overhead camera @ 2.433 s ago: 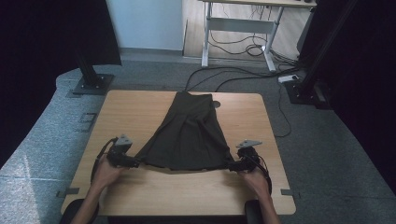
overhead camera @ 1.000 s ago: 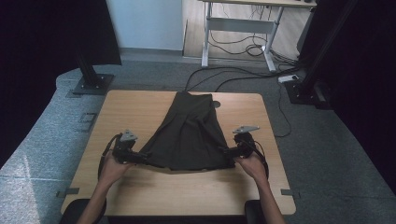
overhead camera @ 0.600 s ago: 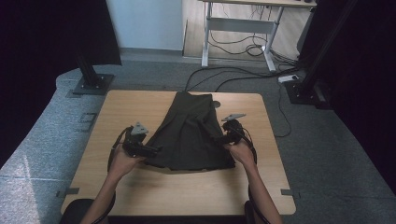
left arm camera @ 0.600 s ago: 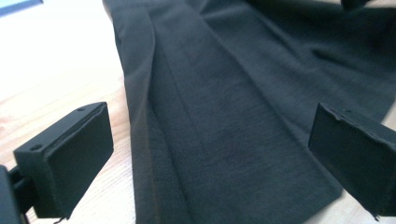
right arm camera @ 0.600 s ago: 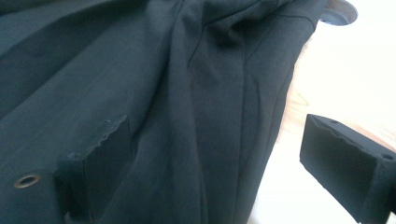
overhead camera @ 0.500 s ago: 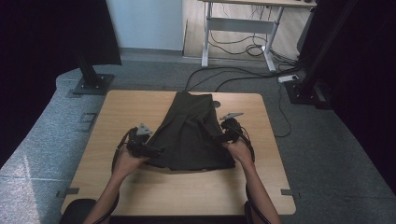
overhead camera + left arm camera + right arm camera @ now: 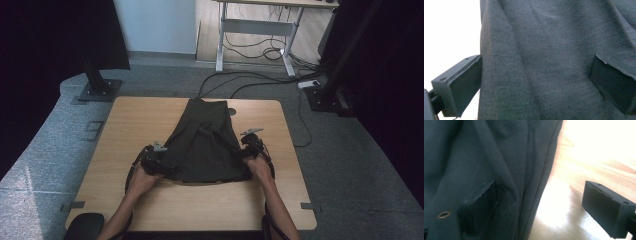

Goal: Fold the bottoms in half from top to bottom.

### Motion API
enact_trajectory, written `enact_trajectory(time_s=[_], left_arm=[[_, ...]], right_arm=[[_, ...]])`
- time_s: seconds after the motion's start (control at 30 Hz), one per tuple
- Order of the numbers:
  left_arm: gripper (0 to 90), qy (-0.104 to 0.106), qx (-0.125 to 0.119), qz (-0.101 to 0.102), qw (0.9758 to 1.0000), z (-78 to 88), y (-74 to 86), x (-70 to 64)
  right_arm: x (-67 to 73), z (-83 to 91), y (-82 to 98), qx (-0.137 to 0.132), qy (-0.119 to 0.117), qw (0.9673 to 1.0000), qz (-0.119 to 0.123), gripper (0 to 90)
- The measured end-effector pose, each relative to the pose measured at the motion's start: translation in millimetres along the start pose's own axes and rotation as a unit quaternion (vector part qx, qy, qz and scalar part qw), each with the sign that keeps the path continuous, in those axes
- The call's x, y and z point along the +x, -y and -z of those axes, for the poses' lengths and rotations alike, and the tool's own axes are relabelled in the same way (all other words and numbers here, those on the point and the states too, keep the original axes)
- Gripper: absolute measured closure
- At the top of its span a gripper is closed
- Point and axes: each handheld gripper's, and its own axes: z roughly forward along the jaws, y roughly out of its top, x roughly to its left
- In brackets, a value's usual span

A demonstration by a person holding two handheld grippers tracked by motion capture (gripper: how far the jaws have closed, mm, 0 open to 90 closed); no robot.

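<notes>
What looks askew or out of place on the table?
Nothing much. The dark garment lies flat on the table, with a few soft creases. The left gripper and right gripper sit open at its side edges.

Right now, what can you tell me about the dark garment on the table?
The dark garment looks like a charcoal woven skirt, narrow at the far end and flaring toward the person. It lies flat on the wooden table with lengthwise folds, and a small metal eyelet shows near one side edge. The left gripper and right gripper each straddle a side edge with jaws open, not pinching the cloth.
</notes>
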Motion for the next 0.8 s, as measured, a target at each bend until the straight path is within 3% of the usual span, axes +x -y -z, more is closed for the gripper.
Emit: enact_trajectory(time_s=[0.1, 0.27, 0.43, 0.6, 0.7, 0.77, 0.8], left_arm=[[0.0, -0.004, -0.002, 0.002, 1.0, 1.3, 2.2, 7.3], [0.0, -0.014, -0.006, 0.008, 0.9999, 3.0, 4.8, 23.0], [0.0, -0.04, -0.007, 0.013, 0.9991, 3.6, 3.5, 39.4], [0.0, -0.064, -0.002, 0.032, 0.9974, 1.8, -0.9, 56.1], [0.0, -0.085, 0.017, 0.025, 0.9959, 7.4, -7.0, 54.1], [3.4, -0.105, 0.002, 0.011, 0.9944, 18.7, -8.8, 42.7], [4.5, -0.098, -0.01, 0.011, 0.9951, 25.0, -9.0, 36.9]], right_arm=[[7.4, 5.7, 7.9, -0.001, 0.003, 1.0, 0.008, 12.7], [24.3, 19.9, 25.2, 0.004, -0.008, 1.0, 0.0, 13.3], [55.8, 34.1, 39.7, 0.011, -0.02, 0.9997, 0.009, 15.4], [90.7, 39.1, 44.7, 0.013, -0.042, 0.9986, 0.029, 16.9], [100.0, 39.7, 42.8, 0.02, -0.052, 0.9975, 0.042, 15.4], [97.8, 44.2, 40.5, 0.015, -0.056, 0.9969, 0.052, 14.4], [94.0, 48.3, 39.3, 0.003, -0.058, 0.9971, 0.049, 14.4]])
